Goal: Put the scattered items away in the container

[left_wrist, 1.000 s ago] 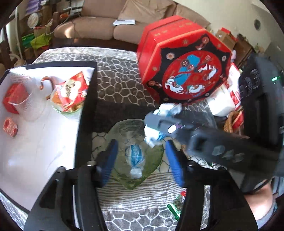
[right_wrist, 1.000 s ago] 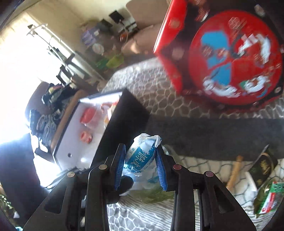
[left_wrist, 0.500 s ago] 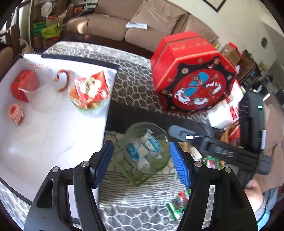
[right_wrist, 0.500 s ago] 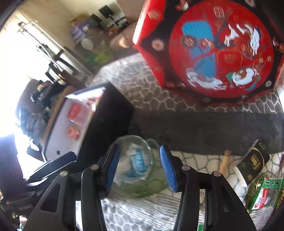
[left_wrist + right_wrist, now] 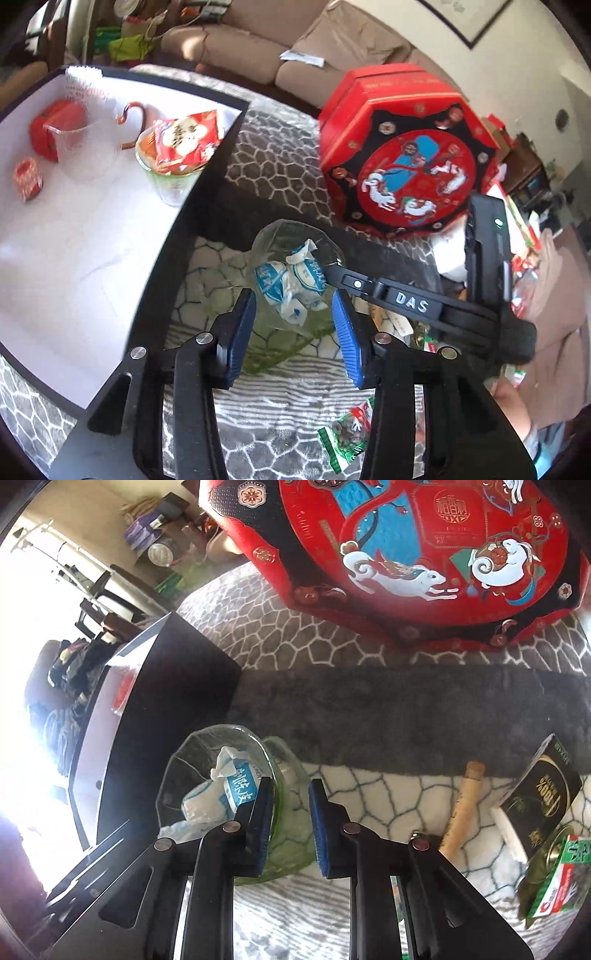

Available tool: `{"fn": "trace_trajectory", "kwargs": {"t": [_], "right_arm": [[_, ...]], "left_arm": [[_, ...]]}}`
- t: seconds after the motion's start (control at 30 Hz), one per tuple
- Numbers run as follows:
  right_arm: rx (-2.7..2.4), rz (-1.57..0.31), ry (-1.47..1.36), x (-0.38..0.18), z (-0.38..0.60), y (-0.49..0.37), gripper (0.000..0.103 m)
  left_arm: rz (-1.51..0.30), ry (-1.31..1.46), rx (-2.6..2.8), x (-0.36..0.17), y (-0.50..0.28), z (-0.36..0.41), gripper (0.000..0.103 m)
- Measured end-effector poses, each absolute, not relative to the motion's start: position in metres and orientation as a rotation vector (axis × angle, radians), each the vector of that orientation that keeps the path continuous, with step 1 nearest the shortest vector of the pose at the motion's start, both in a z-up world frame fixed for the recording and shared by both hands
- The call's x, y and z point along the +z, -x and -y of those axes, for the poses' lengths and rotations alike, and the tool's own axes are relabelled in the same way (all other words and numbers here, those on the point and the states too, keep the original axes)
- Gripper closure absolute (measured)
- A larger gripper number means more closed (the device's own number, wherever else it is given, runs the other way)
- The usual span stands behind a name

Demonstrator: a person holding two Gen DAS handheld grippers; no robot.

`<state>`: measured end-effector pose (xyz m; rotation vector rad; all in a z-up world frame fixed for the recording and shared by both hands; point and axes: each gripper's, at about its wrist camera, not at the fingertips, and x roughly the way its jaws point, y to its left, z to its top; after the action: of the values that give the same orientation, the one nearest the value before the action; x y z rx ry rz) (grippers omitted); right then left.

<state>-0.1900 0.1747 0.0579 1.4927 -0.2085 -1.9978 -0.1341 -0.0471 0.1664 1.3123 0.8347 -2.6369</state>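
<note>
A green glass bowl (image 5: 295, 325) stands on the patterned cloth and holds white-and-blue wrapped candies (image 5: 291, 280). It also shows in the right wrist view (image 5: 291, 834), with the candies (image 5: 236, 786) inside. My left gripper (image 5: 295, 332) is open and empty just in front of the bowl. My right gripper (image 5: 288, 823) is open and empty at the bowl's right rim, its left finger inside the rim; its arm (image 5: 406, 302) reaches in from the right.
A black tray with a white floor (image 5: 74, 258) lies left, holding a glass jug (image 5: 85, 147), a bowl of red packets (image 5: 181, 147) and red boxes. A big red octagonal box (image 5: 402, 155) stands behind. Green packets (image 5: 347, 432), a dark carton (image 5: 539, 797) and a cork-coloured stick (image 5: 461, 812) lie right.
My right gripper let go of a wrapped candy, which now lies in the bowl, and its fingers narrowed at the rim. My left gripper has drawn back and risen.
</note>
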Motion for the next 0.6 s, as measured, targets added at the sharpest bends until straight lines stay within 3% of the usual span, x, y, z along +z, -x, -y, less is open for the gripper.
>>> {"fn": "trace_trajectory", "kwargs": {"t": [0.47, 0.5, 0.53, 0.6], "right_arm": [[-1.979, 0.342, -1.464, 0.037, -0.209, 0.188, 0.088], [-1.98, 0.339, -1.465, 0.037, -0.209, 0.188, 0.089], [-1.981, 0.329, -1.466, 0.037, -0.208, 0.187, 0.089], [-1.984, 0.317, -1.471, 0.035, -0.208, 0.187, 0.089]], "left_arm": [[-0.704, -1.375, -2.563, 0.159, 0.178, 0.031, 0.059], [-0.697, -1.355, -2.573, 0.163, 0.174, 0.031, 0.052], [-0.679, -1.319, -2.579, 0.168, 0.17, 0.032, 0.032], [-0.658, -1.236, -2.588, 0.176, 0.161, 0.034, 0.012]]}}
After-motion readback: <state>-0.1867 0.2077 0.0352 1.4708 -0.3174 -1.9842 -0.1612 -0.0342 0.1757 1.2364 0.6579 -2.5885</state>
